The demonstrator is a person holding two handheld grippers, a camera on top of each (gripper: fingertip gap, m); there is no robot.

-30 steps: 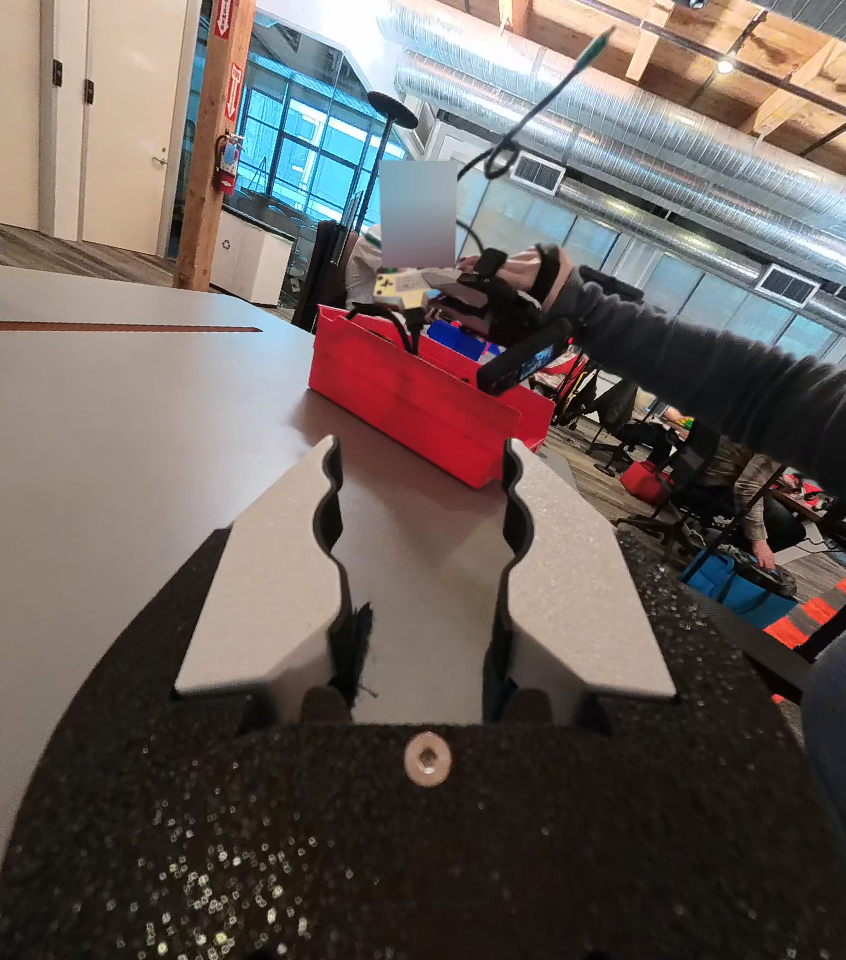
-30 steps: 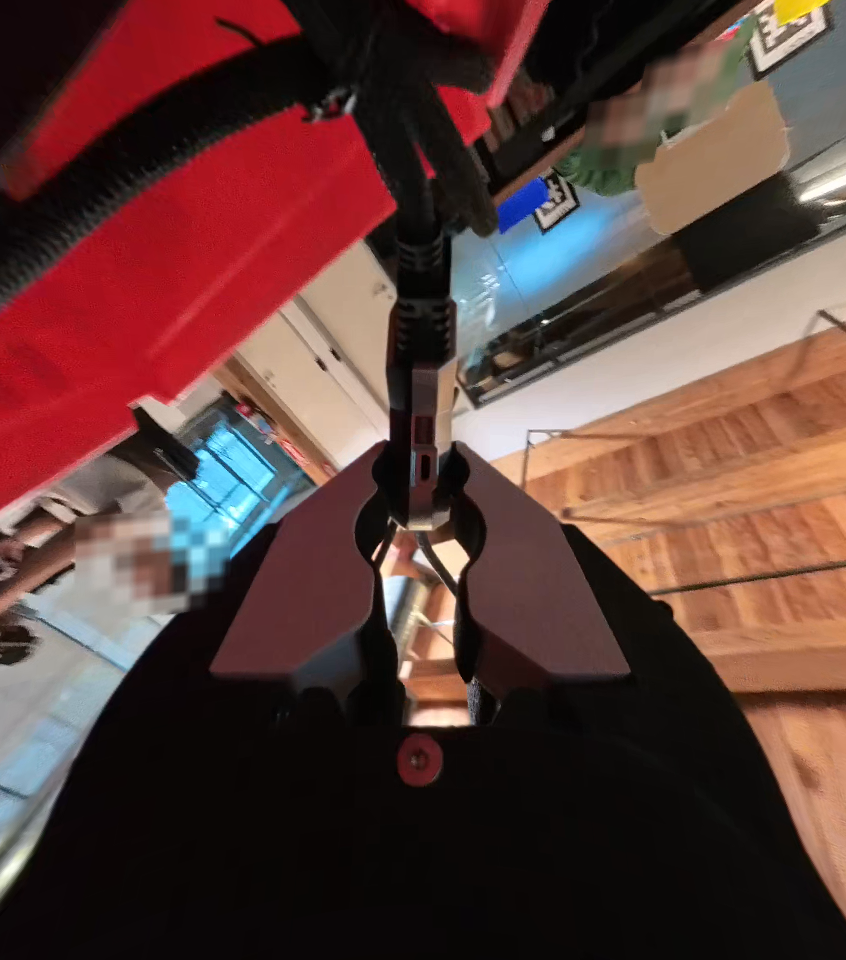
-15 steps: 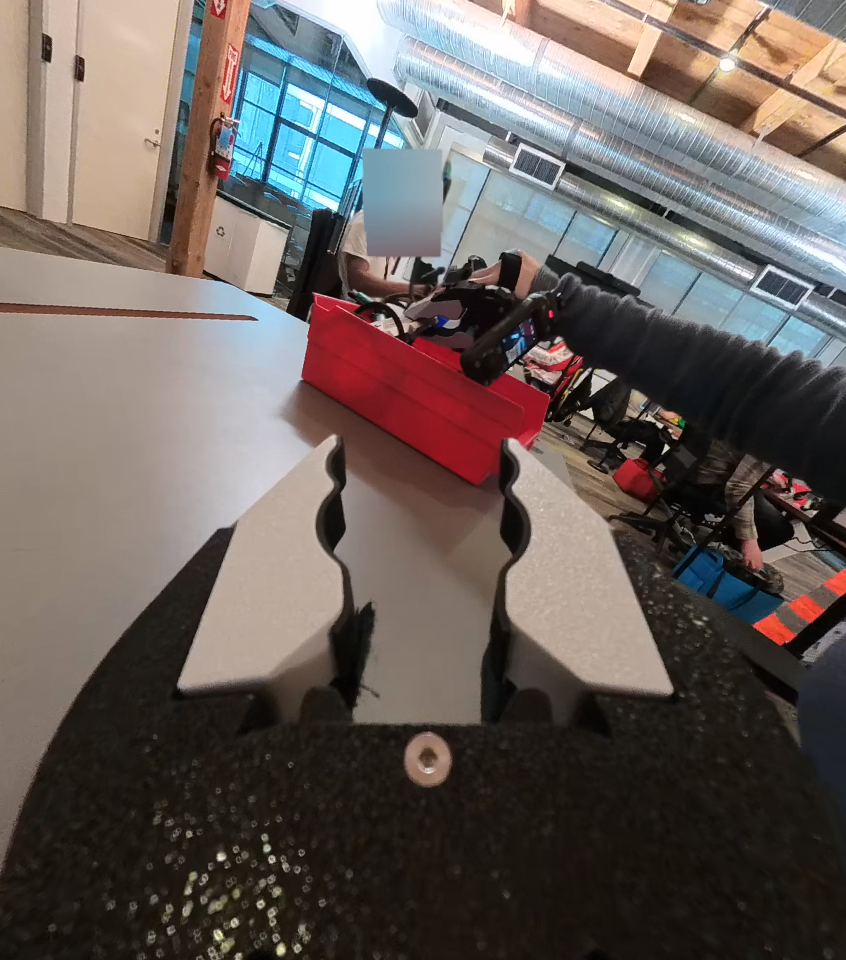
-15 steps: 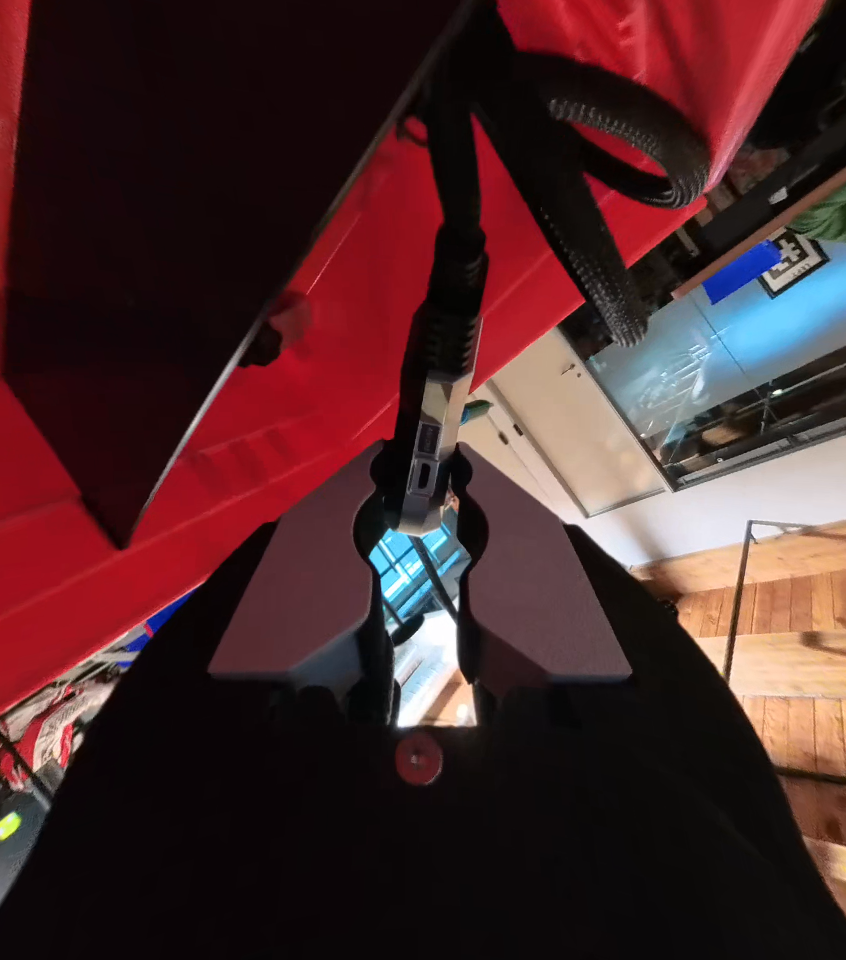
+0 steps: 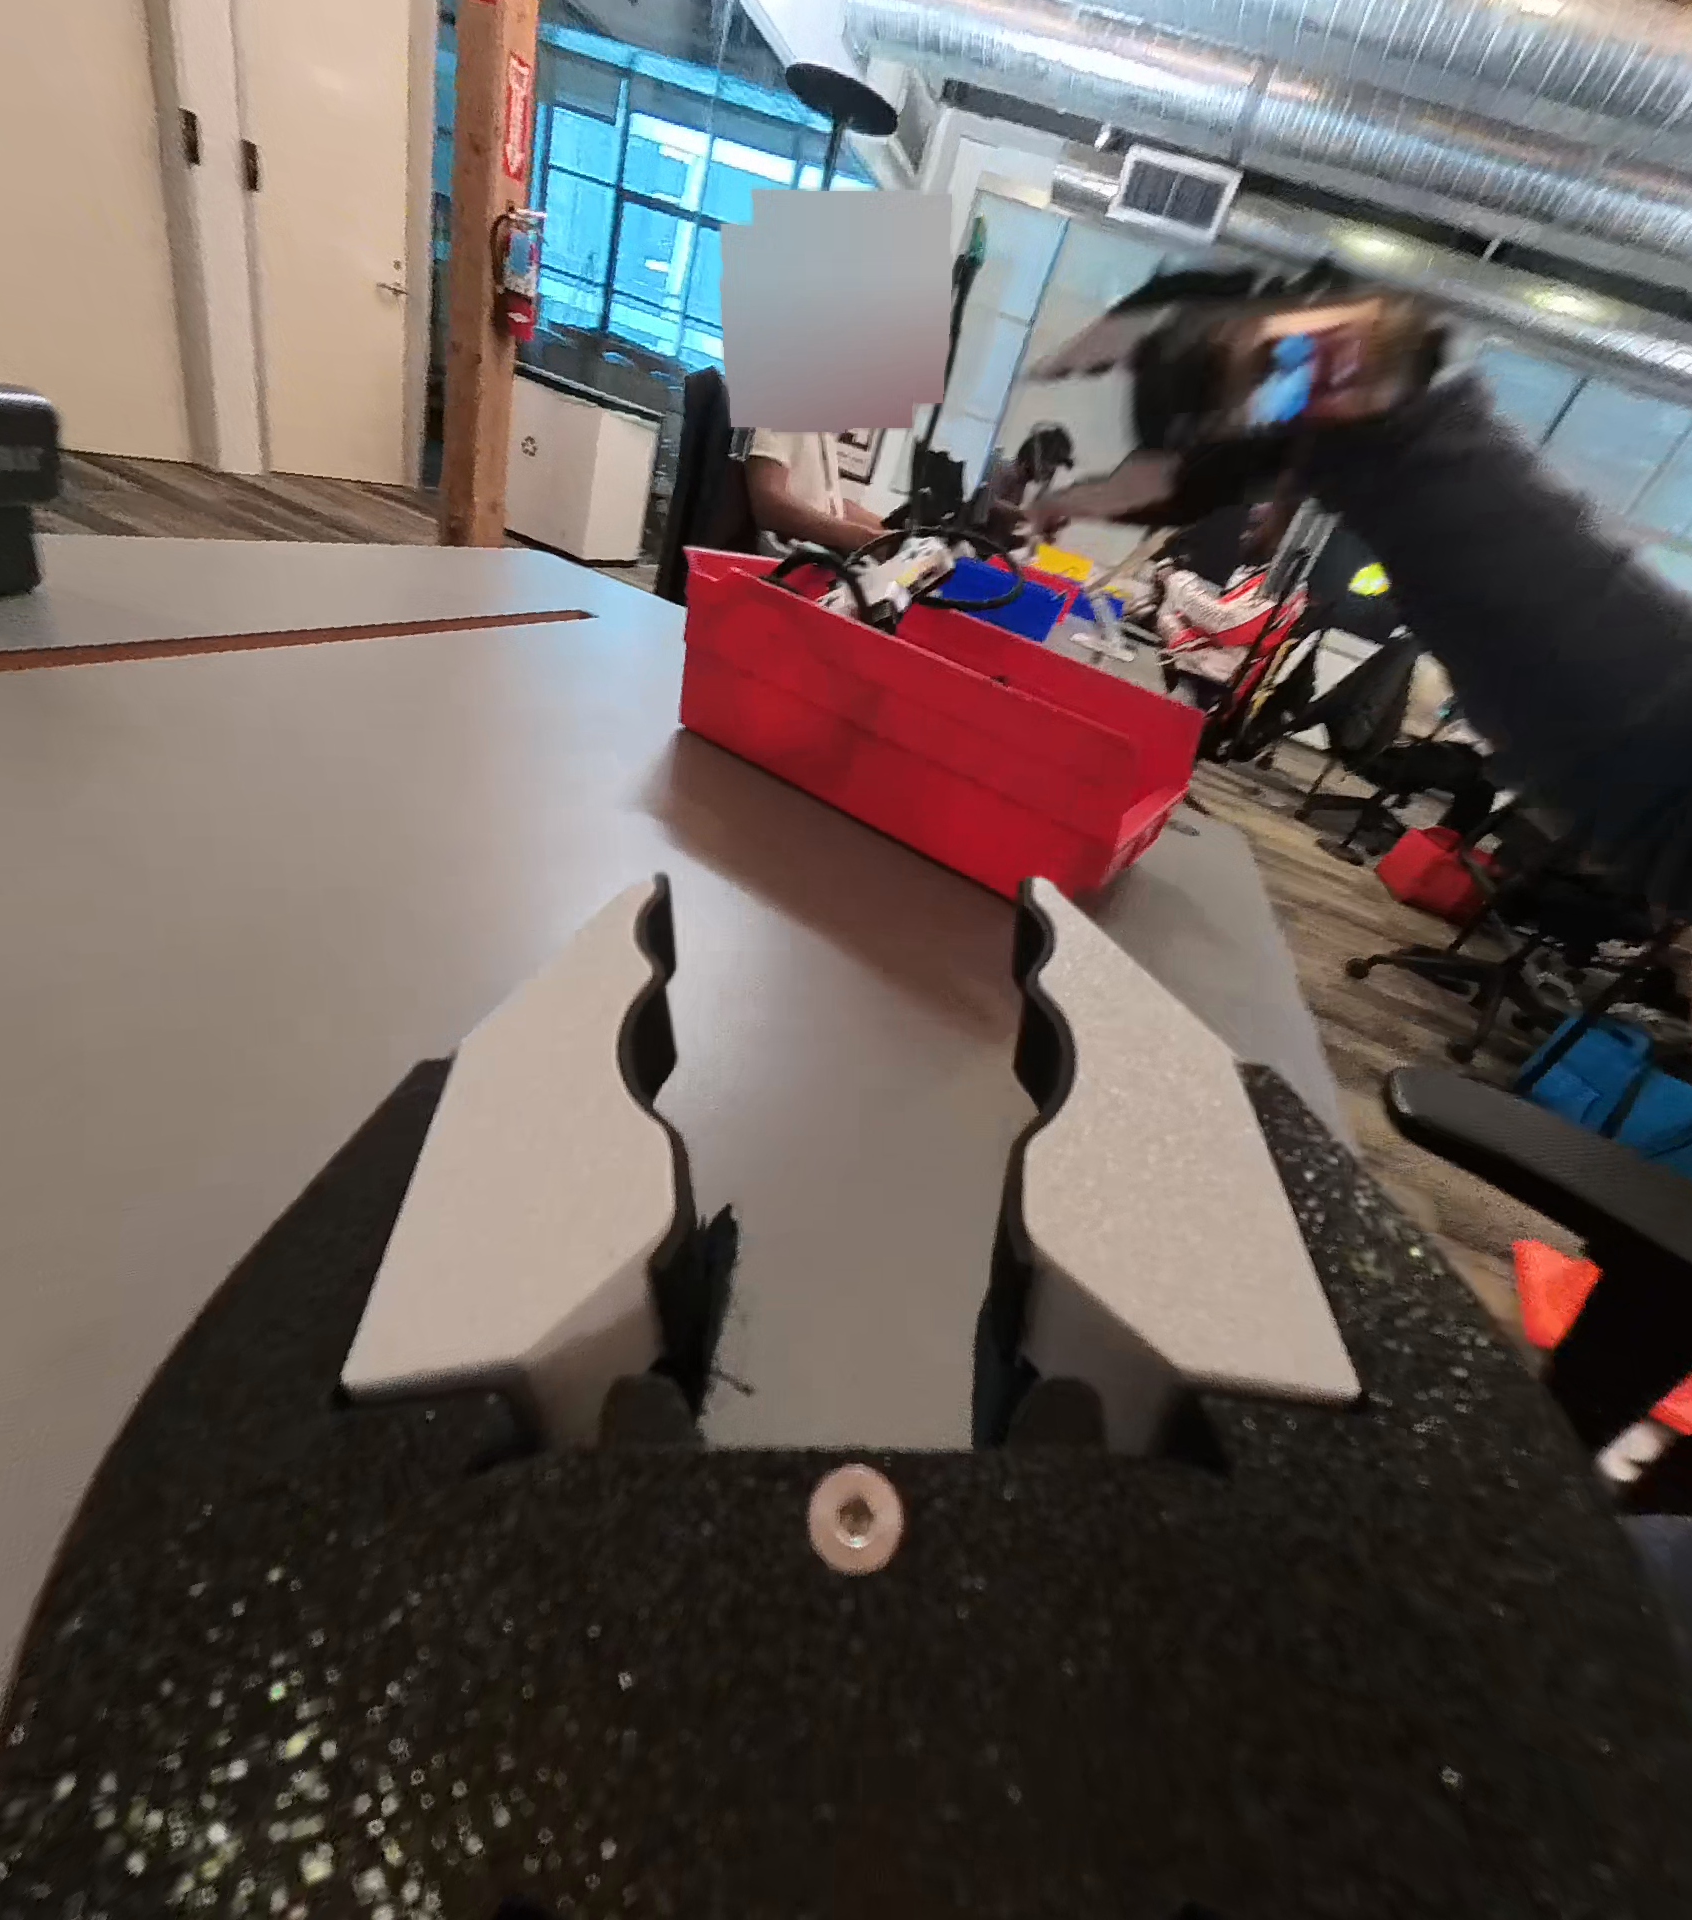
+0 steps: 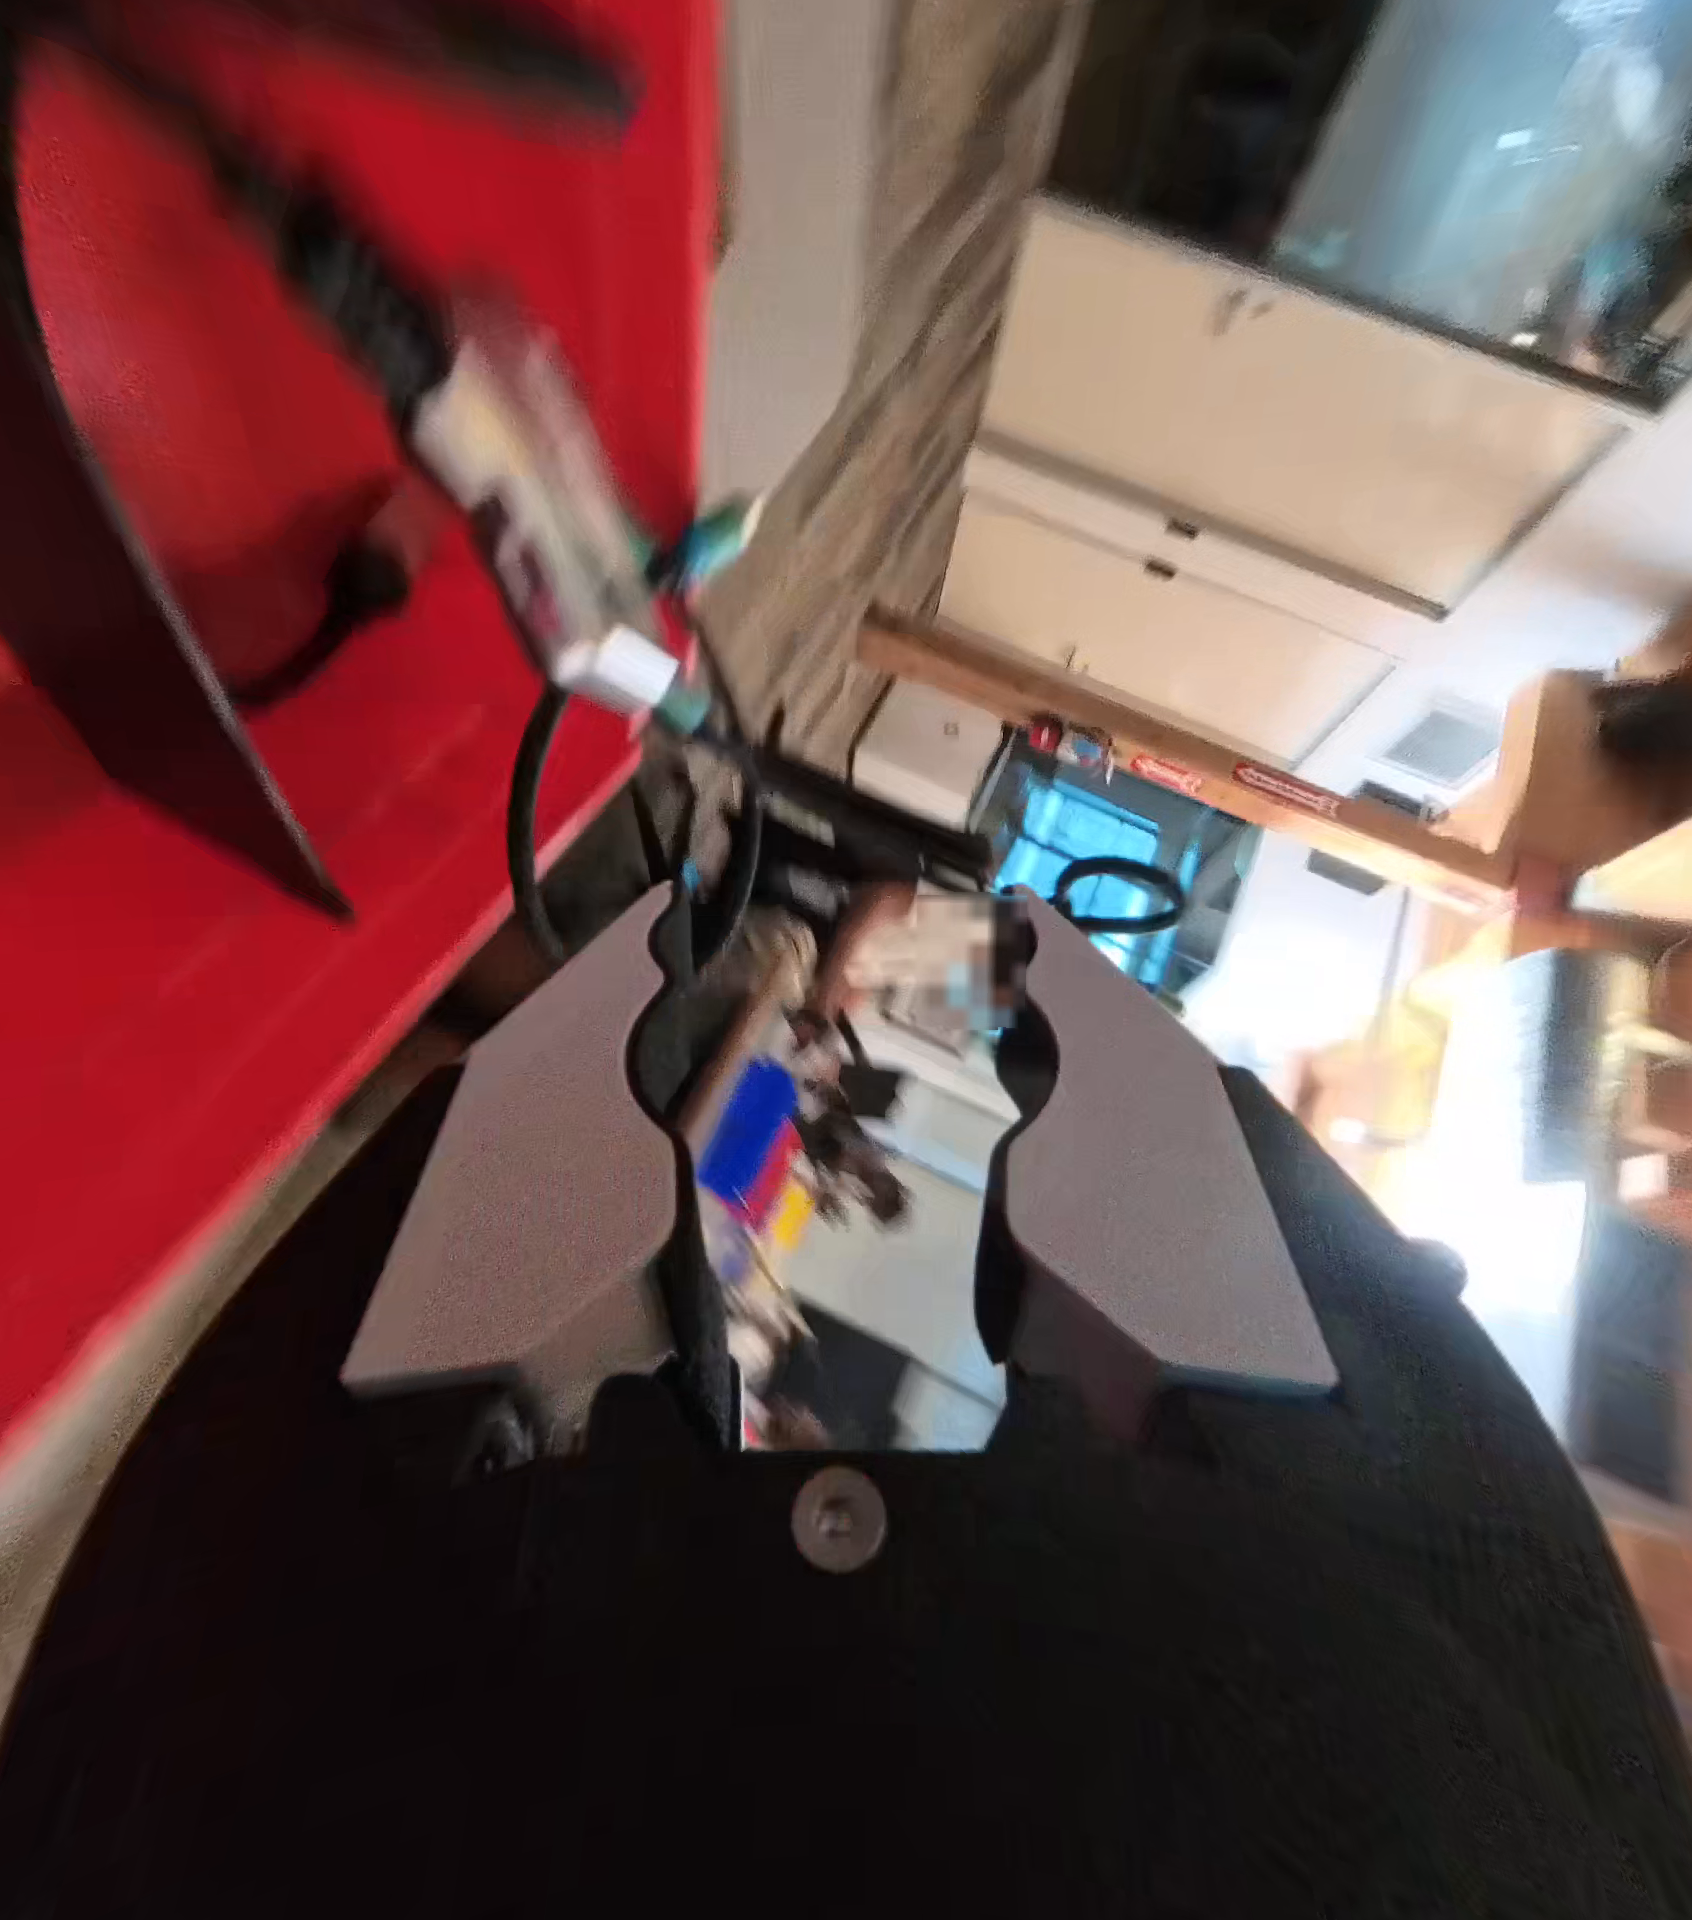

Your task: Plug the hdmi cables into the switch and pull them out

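Right wrist view: right claw (image 6: 847,914) agape, empty, beside seemingly red bin (image 6: 146,935).

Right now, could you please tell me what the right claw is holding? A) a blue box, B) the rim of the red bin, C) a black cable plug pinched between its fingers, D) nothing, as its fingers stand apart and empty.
D: in the right wrist view the right claw has its fingers wide apart with only blurred background between them, while the cable and the small silver switch hang free beside the red bin.
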